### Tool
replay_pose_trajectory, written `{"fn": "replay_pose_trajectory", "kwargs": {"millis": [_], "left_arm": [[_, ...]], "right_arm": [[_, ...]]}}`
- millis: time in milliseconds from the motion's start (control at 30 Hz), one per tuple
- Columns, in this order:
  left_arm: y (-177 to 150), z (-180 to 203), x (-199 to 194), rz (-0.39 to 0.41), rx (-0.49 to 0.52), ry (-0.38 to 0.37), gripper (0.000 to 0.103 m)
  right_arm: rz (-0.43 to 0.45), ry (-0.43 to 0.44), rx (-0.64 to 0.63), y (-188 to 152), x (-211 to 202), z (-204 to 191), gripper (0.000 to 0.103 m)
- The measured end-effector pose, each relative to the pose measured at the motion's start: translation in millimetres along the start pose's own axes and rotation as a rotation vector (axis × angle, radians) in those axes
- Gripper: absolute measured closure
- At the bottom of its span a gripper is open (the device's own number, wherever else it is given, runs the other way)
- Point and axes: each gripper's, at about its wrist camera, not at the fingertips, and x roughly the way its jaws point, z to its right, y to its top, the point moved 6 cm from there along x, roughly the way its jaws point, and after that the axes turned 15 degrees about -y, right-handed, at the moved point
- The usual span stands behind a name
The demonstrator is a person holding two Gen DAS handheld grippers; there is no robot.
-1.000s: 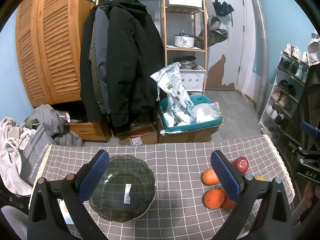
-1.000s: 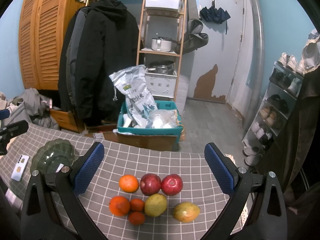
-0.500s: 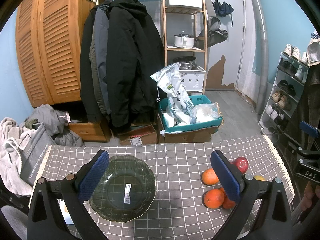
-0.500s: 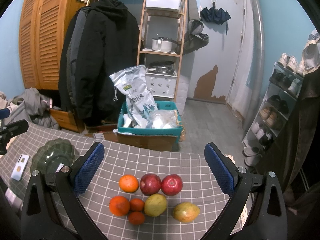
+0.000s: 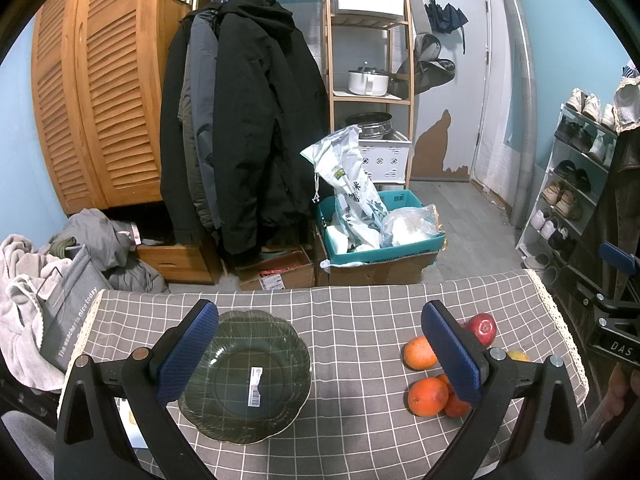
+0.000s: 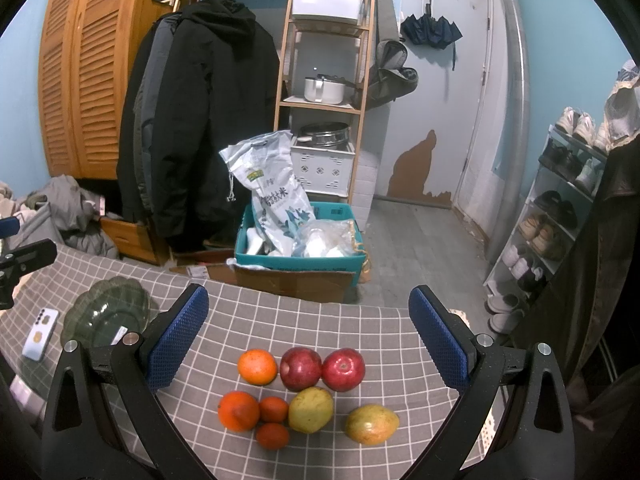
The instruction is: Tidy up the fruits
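Eight pieces of fruit lie grouped on the grey checked cloth [image 6: 280, 320] of the desk, seen from the right wrist view. Back row, left to right: an orange [image 6: 257, 367], a dark red apple [image 6: 301, 369] and a brighter red apple [image 6: 343, 369]; the two apples touch. Front row: a larger orange [image 6: 238, 410], two small tangerines [image 6: 273, 409] [image 6: 272, 435] one behind the other, a yellow-green pear [image 6: 311, 409] just below the apples, and a yellow-red mango [image 6: 372, 424] set a little apart to the right.

Right tongs [image 6: 308, 344]: spread wide, nothing between the blue pads [image 6: 176, 338], held above the fruit group with the fruit framed between the two fingers.

Left tongs [image 5: 318, 354]: likewise spread wide and gripping nothing, held over the bare cloth between plate and fruit. Its left pad overlaps the rim of the green glass plate [image 5: 248, 372] in the picture; whether they touch cannot be told. Its right finger covers part of the fruit group in that view.

Plate: empty of fruit, a white barcode label [image 5: 255, 386] at its centre, resting on the left part of the desk, well apart from the fruit on the right part. A white phone [image 6: 40, 338] lies on the cloth just beside the plate, on the side away from the fruit.
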Motion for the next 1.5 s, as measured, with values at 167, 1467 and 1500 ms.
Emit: {"fn": "replay_pose_trajectory", "kwargs": {"millis": [167,1467,1500], "left_arm": [[0,0,0,0.0,0.0,0.0,0.001],[1,15,11,-0.023,0.0,-0.023,0.001],[1,18,14,-0.028,0.003,-0.025,0.001]], "right_arm": [[0.0,0.0,-0.001,0,0,0,0.004],[-0.02,-0.019,0.006,-7,4,18,0.004],[-0.024,-0.022,0.007,-8,5,21,0.004]]}}
